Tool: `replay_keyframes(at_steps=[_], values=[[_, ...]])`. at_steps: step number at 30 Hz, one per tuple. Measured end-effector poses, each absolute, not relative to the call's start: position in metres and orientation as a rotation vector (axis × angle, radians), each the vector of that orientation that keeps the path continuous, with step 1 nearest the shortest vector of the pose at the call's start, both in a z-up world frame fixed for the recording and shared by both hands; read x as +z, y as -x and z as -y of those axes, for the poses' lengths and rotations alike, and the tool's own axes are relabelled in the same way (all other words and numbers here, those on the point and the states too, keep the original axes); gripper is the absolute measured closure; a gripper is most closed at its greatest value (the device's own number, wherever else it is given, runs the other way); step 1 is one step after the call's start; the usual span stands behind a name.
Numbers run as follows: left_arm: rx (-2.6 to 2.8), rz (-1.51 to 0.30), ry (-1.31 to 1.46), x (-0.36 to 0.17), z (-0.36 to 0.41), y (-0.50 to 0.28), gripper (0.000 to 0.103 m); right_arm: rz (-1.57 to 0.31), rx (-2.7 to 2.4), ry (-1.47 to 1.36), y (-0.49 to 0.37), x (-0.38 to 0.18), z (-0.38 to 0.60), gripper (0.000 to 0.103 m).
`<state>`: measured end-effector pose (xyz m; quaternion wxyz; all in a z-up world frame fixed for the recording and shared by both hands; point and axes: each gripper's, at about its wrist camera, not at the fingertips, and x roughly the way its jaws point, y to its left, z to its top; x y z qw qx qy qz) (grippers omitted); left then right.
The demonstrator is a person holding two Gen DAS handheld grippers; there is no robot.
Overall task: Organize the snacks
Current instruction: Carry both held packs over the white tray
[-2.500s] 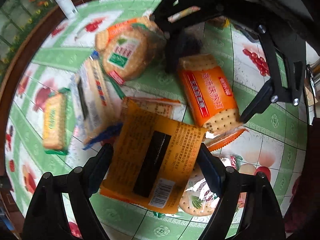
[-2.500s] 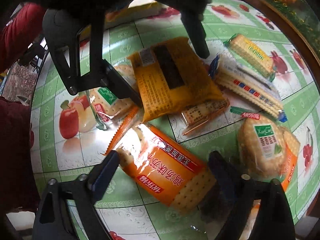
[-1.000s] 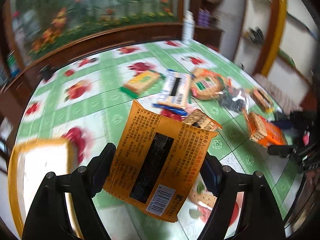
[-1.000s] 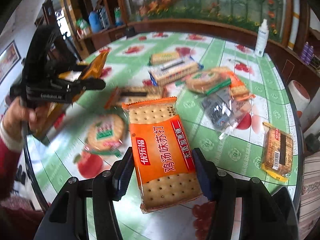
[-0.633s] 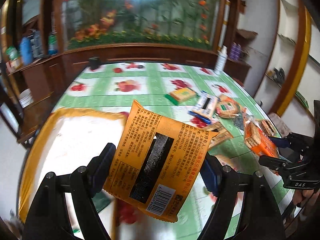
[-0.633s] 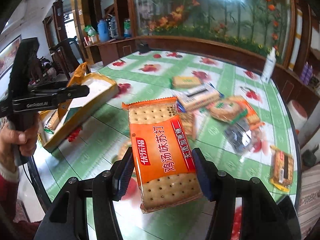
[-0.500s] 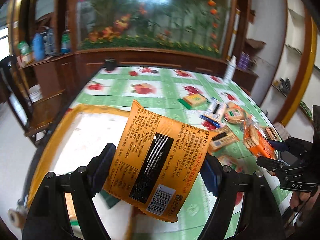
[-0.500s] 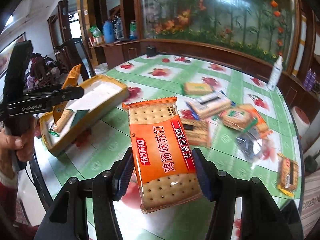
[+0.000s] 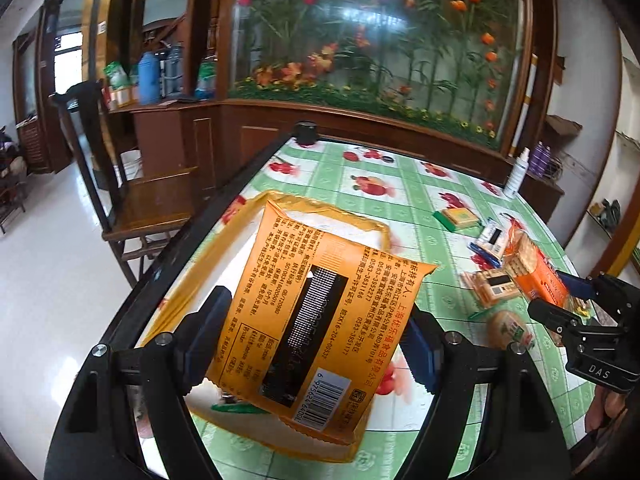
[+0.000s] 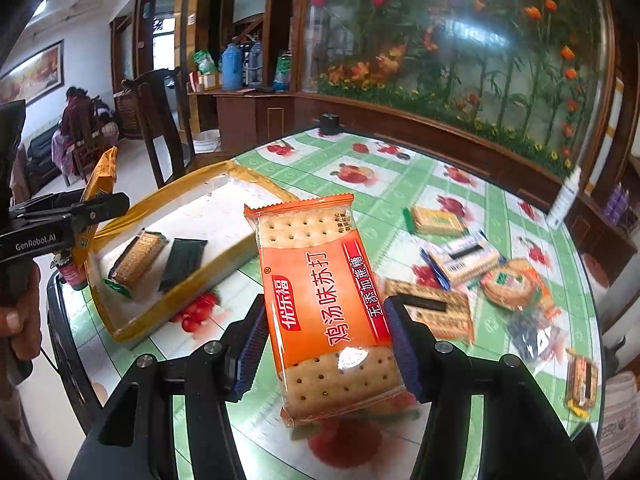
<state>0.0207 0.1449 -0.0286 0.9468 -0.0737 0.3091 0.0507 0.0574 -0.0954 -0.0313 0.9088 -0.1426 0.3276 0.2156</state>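
Snacks mid-transfer: left gripper (image 9: 316, 344) clamps yellow packet (image 9: 320, 320) over tray (image 9: 192, 296), 9 o'clock on worktop (image 10: 400, 184). Right gripper (image 10: 324, 344) clamps orange cracker pack (image 10: 324, 304). Lower flat beside tray's two packets before release.

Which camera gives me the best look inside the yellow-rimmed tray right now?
The right wrist view: the tray shows nearly whole, with a cracker pack and a dark packet inside. In the left wrist view the held yellow packet covers most of the tray.
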Motion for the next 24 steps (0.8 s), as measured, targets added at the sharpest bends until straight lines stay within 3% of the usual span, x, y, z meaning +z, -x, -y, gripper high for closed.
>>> replay_keyframes(at_steps=[24], values=[[0.235, -0.642, 0.186, -0.05, -0.196, -0.012, 0.024, -0.634, 0.606, 0.389, -0.081, -0.04, -0.038, 0.045]])
